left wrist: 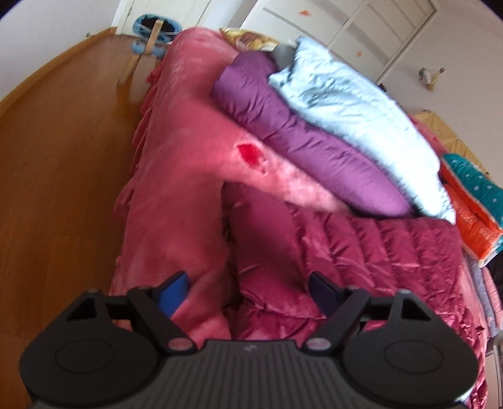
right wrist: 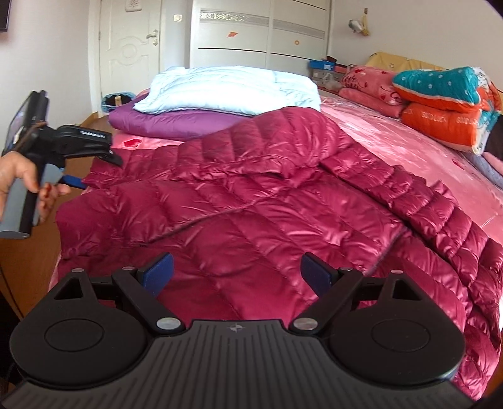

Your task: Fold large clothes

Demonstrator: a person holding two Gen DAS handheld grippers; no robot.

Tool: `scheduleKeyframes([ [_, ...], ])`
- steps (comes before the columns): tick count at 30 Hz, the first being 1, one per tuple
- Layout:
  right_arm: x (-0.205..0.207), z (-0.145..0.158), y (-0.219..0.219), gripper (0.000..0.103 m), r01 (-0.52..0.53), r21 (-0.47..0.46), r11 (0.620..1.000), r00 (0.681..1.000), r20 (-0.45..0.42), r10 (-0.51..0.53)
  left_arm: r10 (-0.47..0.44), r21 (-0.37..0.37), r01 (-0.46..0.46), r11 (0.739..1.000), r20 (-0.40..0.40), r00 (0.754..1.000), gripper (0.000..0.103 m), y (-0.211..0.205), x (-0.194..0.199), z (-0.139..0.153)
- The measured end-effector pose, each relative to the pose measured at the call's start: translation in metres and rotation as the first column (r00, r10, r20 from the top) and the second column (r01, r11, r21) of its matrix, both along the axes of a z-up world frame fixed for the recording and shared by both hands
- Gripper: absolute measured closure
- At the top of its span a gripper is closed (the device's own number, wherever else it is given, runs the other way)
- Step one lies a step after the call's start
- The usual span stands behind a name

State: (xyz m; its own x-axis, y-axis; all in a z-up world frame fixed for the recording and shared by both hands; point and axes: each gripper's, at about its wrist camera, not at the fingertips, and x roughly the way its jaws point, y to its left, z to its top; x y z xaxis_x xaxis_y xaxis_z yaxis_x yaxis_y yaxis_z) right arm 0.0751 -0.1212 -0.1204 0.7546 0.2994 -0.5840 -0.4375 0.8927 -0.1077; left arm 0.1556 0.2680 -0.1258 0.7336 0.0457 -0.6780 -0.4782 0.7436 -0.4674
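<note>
A crimson quilted down jacket (right wrist: 251, 204) lies spread across the pink bed sheet (right wrist: 393, 135), collar toward the far side. My right gripper (right wrist: 237, 275) hovers open over its near part, nothing between the blue pads. At the jacket's left edge my left gripper (right wrist: 94, 171) is held by a hand, jaws apart. In the left wrist view that gripper (left wrist: 250, 292) is open above the jacket's edge (left wrist: 345, 251) and the sheet's side (left wrist: 176, 157). A folded purple garment (right wrist: 176, 122) with a folded pale blue one (right wrist: 226, 88) on top lies behind the jacket.
Stacked orange and teal blankets (right wrist: 446, 103) and pink ones (right wrist: 371, 85) sit at the far right of the bed. Wooden floor (left wrist: 63, 157) runs along the bed's left side, with a blue basket (left wrist: 157, 26) near the door (right wrist: 132, 53). A white wardrobe (right wrist: 261, 41) stands behind.
</note>
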Motion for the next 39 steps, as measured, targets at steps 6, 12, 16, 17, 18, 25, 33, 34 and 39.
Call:
scheduleKeyframes([
  [6, 0.007, 0.006, 0.003, 0.000, 0.014, 0.014, 1.000, 1.000, -0.008, -0.014, 0.004, -0.010, -0.004, 1.000, 0.015, 1.000, 0.056, 0.008, 0.001, 0.002],
  [12, 0.030, 0.011, 0.001, 0.000, 0.033, 0.070, 0.997, 0.999, 0.007, -0.034, -0.044, -0.128, 0.074, 0.989, 0.225, 0.973, 0.092, 0.009, -0.004, 0.021],
  [16, 0.030, 0.009, 0.022, 0.000, -0.016, -0.009, 1.000, 0.996, 0.087, 0.017, -0.143, -0.096, 0.189, 0.977, 0.355, 0.924, 0.092, -0.011, -0.006, 0.043],
  [17, 0.029, 0.008, 0.029, 0.000, -0.035, -0.031, 0.999, 0.993, 0.111, 0.038, -0.167, -0.091, 0.216, 0.972, 0.379, 0.910, 0.092, -0.016, -0.005, 0.047],
  [18, 0.029, 0.006, 0.036, 0.000, -0.051, -0.053, 0.997, 0.989, 0.137, 0.058, -0.189, -0.082, 0.240, 0.967, 0.397, 0.898, 0.092, -0.021, -0.004, 0.050],
  [25, 0.035, -0.010, 0.082, 0.000, -0.166, -0.189, 0.968, 0.950, 0.232, 0.208, -0.302, -0.051, 0.358, 0.932, 0.435, 0.848, 0.092, -0.045, 0.002, 0.058],
  [33, 0.059, -0.011, 0.117, 0.015, -0.206, -0.214, 0.955, 0.933, 0.250, 0.257, -0.348, -0.075, 0.427, 0.901, 0.464, 0.815, 0.092, -0.045, 0.011, 0.060],
  [34, 0.063, -0.010, 0.119, 0.016, -0.210, -0.206, 0.956, 0.932, 0.254, 0.260, -0.352, -0.081, 0.435, 0.897, 0.467, 0.811, 0.092, -0.045, 0.011, 0.060],
  [39, 0.075, -0.013, 0.130, 0.026, -0.227, -0.246, 0.942, 0.906, 0.301, 0.297, -0.397, -0.094, 0.501, 0.860, 0.494, 0.774, 0.092, -0.048, 0.008, 0.062],
])
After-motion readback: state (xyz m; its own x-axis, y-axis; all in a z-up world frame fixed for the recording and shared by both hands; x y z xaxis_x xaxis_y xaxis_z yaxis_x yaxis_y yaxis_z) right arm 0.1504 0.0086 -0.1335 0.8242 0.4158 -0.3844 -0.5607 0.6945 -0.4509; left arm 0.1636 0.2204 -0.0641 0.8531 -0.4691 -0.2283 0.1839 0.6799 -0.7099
